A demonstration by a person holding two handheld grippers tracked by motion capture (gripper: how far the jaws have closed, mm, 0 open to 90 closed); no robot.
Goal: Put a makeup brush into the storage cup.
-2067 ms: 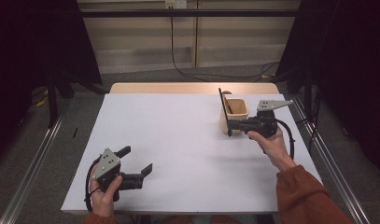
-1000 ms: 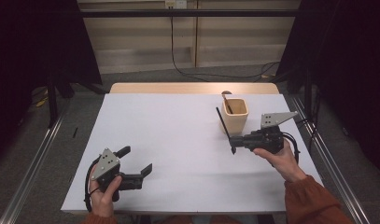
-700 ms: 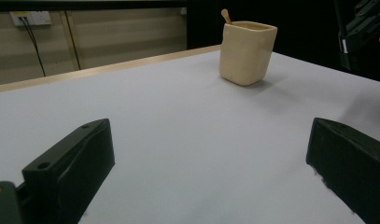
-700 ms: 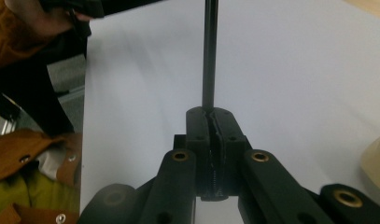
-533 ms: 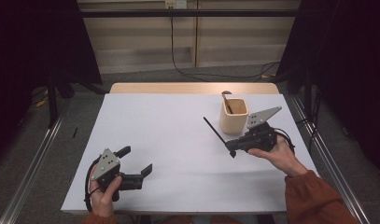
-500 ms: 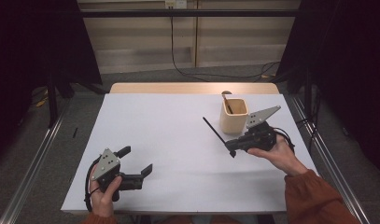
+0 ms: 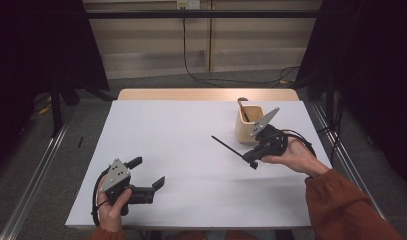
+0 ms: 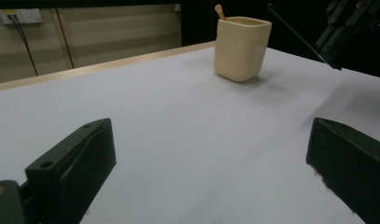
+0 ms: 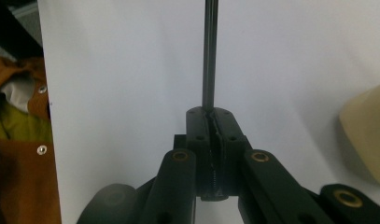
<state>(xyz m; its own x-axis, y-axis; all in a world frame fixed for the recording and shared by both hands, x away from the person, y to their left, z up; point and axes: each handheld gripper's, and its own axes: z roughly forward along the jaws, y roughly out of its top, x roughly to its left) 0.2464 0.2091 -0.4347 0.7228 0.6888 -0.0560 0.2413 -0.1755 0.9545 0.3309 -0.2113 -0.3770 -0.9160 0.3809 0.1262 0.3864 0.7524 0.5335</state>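
Note:
A cream square cup (image 7: 249, 126) stands at the right back of the white table (image 7: 181, 145), with a wooden stick (image 7: 242, 107) leaning inside it. Just in front of the cup, my right gripper (image 7: 252, 161) is shut on a thin black stick (image 7: 229, 146) that slants up and to the left above the table. In the right gripper view the black stick (image 9: 209, 51) runs straight out from the closed right gripper (image 9: 213, 116). My left gripper (image 7: 147, 171) rests open at the near left, with nothing between its jaws. The left gripper view shows the left gripper (image 8: 210, 135), the cup (image 8: 241, 46) and the stick (image 8: 299, 35) ahead.
A wooden strip (image 7: 206, 94) borders the table's far edge. Metal rails (image 7: 38, 170) run along both sides on the floor. A cable (image 7: 201, 75) lies on the floor behind the table. The cup's side (image 9: 365, 135) stands close on the right in the right gripper view.
The right gripper has drawn the black stick away from the cup, toward the person and leftward, tilting it from upright to slanting. The left gripper has not moved.

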